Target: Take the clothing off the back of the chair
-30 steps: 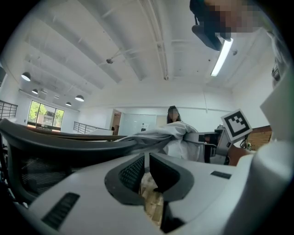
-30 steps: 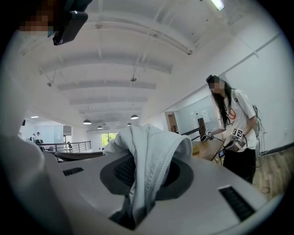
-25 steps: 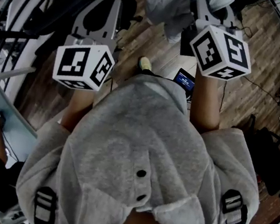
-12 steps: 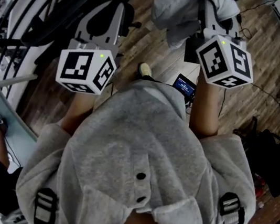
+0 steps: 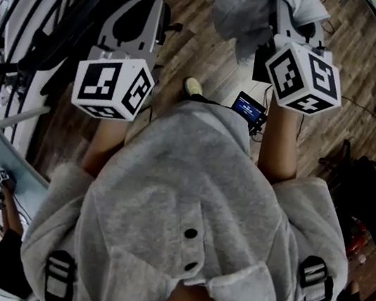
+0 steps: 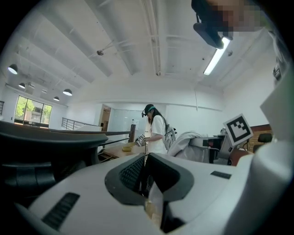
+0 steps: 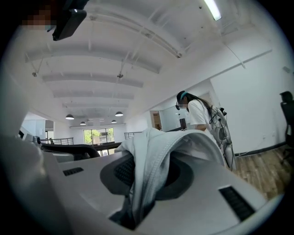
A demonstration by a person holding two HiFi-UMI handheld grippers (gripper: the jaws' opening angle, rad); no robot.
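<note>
A pale grey garment (image 5: pixel 248 10) hangs bunched from my right gripper (image 5: pixel 285 16) over the wooden floor, apart from the chair. In the right gripper view, the cloth (image 7: pixel 151 156) runs down between the jaws, which are shut on it. My left gripper (image 5: pixel 141 10) is held out at the left, level with the right one. Its jaws (image 6: pixel 147 172) are shut, with only a small pale scrap at their base. The black chair back (image 6: pixel 50 137) lies to the left of that gripper, with no clothing on the part I see. The garment (image 6: pixel 186 142) shows beyond it to the right.
My own grey hoodie (image 5: pixel 192 211) fills the lower half of the head view. A small lit screen (image 5: pixel 248 110) and a shoe (image 5: pixel 194 86) sit below the grippers. Another person (image 6: pixel 155 131) stands at a desk ahead. Dark railings (image 5: pixel 23 26) run along the left.
My right gripper has carried the garment a little to the right in the head view. The left gripper has hardly shifted.
</note>
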